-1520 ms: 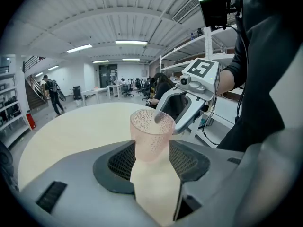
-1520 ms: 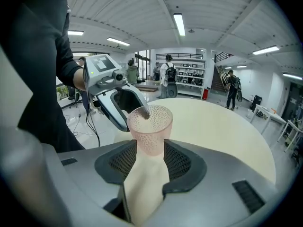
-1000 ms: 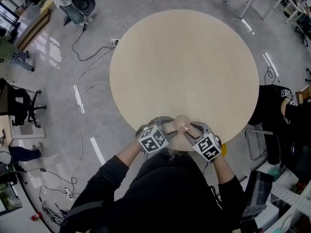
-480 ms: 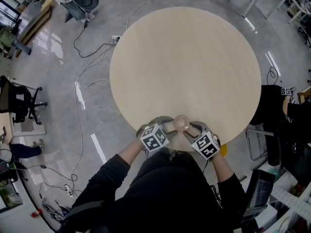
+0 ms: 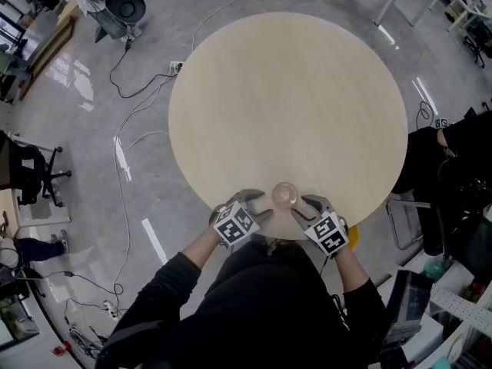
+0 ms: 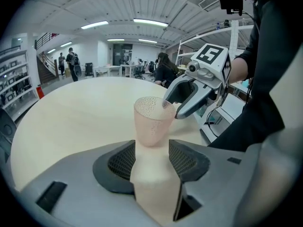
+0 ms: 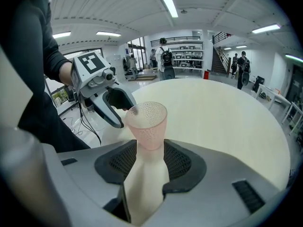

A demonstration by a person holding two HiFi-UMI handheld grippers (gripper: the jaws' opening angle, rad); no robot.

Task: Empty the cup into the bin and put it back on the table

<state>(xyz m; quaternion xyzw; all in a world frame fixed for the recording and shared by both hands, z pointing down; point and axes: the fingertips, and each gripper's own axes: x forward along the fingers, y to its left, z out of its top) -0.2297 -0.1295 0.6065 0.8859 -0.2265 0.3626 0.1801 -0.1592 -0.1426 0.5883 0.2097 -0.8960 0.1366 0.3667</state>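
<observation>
A translucent pink cup (image 5: pixel 285 195) stands upright near the front edge of the round pale wooden table (image 5: pixel 288 106). It looks empty. My left gripper (image 5: pixel 264 206) is just left of it and my right gripper (image 5: pixel 298 207) just right of it. Both are open and neither holds the cup. In the left gripper view the cup (image 6: pixel 152 122) rises just beyond my own jaws (image 6: pixel 152 150), with the right gripper (image 6: pixel 191 96) behind it. The right gripper view shows the same cup (image 7: pixel 147 122) past its jaws (image 7: pixel 150 150), facing the left gripper (image 7: pixel 111 105).
Cables (image 5: pixel 127 129) trail over the grey floor left of the table. An office chair (image 5: pixel 34 175) stands far left. A dark-clothed person and a chair frame (image 5: pixel 419 221) sit close to the table's right edge. No bin shows in any view.
The left gripper has drawn back a little to the left, away from the cup. The cup and the right gripper stay about where they were.
</observation>
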